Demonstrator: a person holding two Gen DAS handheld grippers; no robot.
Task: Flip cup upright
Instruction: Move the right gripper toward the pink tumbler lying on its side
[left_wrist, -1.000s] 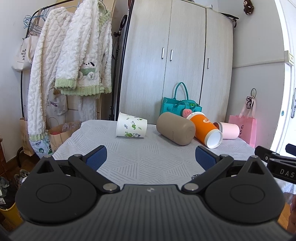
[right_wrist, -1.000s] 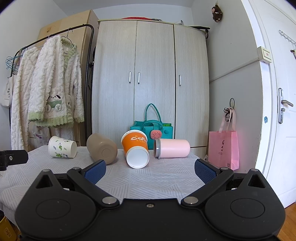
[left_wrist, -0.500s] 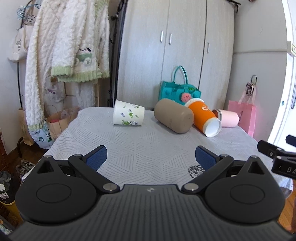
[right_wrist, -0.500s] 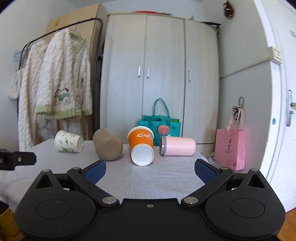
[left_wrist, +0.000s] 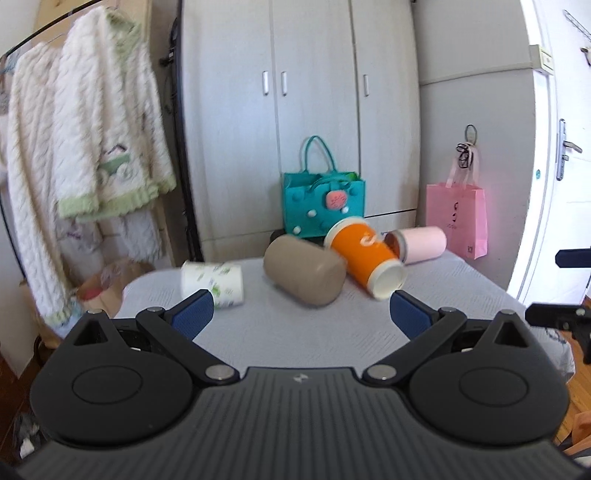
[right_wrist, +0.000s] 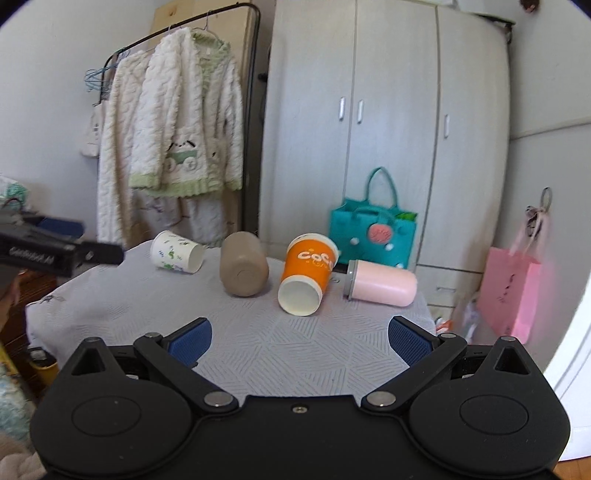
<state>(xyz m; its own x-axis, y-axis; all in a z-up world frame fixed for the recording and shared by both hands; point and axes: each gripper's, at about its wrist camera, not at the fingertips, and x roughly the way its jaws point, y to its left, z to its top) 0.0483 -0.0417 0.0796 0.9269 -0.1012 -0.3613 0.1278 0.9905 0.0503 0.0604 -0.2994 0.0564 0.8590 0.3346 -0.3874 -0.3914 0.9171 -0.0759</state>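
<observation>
Orange, tan, pink and white cups all lie on their sides on the table (right_wrist: 122, 295) (none yet upright), the orange cup (right_wrist: 308, 275) at twelve o'clock from the right gripper (right_wrist: 299, 341). Both grippers, the left gripper (left_wrist: 301, 317) included, hang spread wide and empty, so this looks like the approach. Next, one must close on a cup's wall and tip it onto its base.

Cups lying on their sides on the tabletop (right_wrist: 258, 343): four.
- white leaf-print paper cup (right_wrist: 176, 252), one
- tan cup (right_wrist: 243, 264), one
- orange paper cup (right_wrist: 307, 273), one
- pink tumbler (right_wrist: 381, 283), one

Bags: teal bag (right_wrist: 373, 232), one; pink bag (right_wrist: 511, 291), one.
</observation>
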